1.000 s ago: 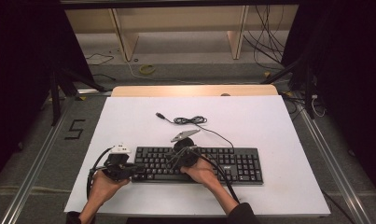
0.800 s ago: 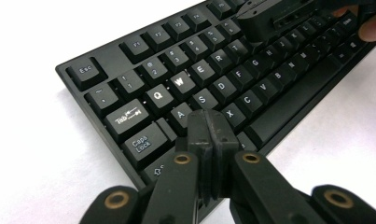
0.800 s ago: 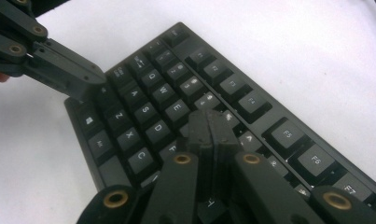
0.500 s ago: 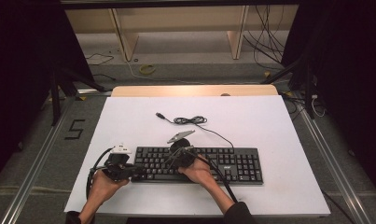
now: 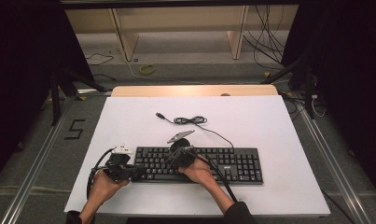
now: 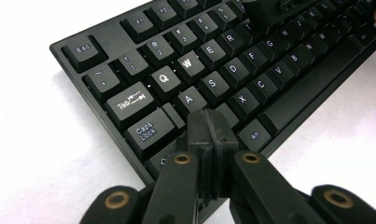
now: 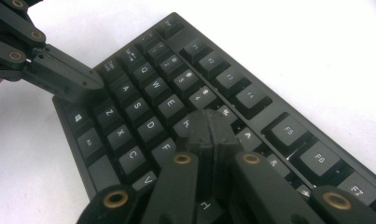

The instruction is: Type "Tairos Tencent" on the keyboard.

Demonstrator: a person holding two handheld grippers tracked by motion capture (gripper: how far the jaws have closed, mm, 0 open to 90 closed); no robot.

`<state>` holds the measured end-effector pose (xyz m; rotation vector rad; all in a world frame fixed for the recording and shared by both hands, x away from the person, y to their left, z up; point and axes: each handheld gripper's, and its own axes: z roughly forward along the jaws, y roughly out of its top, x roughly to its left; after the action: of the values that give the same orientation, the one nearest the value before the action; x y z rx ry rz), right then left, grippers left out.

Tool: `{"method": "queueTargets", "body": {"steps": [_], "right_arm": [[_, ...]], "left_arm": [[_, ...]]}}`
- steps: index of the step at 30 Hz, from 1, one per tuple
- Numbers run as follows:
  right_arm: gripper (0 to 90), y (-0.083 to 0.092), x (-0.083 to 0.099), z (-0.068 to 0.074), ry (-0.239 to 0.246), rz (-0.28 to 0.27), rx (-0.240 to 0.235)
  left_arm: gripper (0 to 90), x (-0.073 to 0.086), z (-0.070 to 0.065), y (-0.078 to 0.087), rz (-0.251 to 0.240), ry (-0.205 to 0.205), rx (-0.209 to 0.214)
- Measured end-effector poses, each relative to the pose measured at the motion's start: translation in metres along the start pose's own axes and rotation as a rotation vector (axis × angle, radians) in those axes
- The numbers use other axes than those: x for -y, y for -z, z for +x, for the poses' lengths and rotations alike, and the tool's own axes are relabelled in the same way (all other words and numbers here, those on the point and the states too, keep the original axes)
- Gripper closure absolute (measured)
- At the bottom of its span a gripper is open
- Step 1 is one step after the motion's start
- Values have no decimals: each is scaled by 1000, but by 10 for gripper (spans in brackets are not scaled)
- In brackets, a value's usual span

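A black keyboard [image 5: 223, 164] lies near the front of the white table, and both hands rest at its left half. My left gripper [image 5: 142, 172] sits at the keyboard's left end. In the left gripper view its jaws [image 6: 210, 123] are pressed together with nothing between them, the tips low over the keys below A [image 6: 190, 99]. My right gripper [image 5: 174, 159] is over the middle-left keys. Its shut, empty jaws [image 7: 209, 125] hover above the keyboard [image 7: 143, 88] near the R and F keys. The left gripper [image 7: 88, 83] reaches in at the upper left of that view.
The keyboard's cable [image 5: 191, 120] lies coiled behind it, its plug [image 5: 160, 115] loose on the table [image 5: 279, 121]. A wooden strip [image 5: 195, 90] borders the far edge. Beyond it are shelf legs and floor cables; a "5" mark [image 5: 74, 129] is on the floor at left.
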<state>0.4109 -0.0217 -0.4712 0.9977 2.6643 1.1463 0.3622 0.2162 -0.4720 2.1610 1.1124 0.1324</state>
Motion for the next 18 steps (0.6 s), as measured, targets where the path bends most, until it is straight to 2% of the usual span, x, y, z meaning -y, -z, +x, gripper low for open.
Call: {"method": "queueTargets", "body": {"steps": [8, 10, 18], "right_arm": [[900, -5, 2, 0, 11, 21, 10], [900, -5, 3, 0, -3, 15, 8], [900, -5, 3, 2, 7, 13, 23]], "left_arm": [[892, 1, -1, -3, 10, 1, -5], [893, 1, -2, -3, 12, 1, -14], [892, 0, -2, -3, 8, 4, -17]]}}
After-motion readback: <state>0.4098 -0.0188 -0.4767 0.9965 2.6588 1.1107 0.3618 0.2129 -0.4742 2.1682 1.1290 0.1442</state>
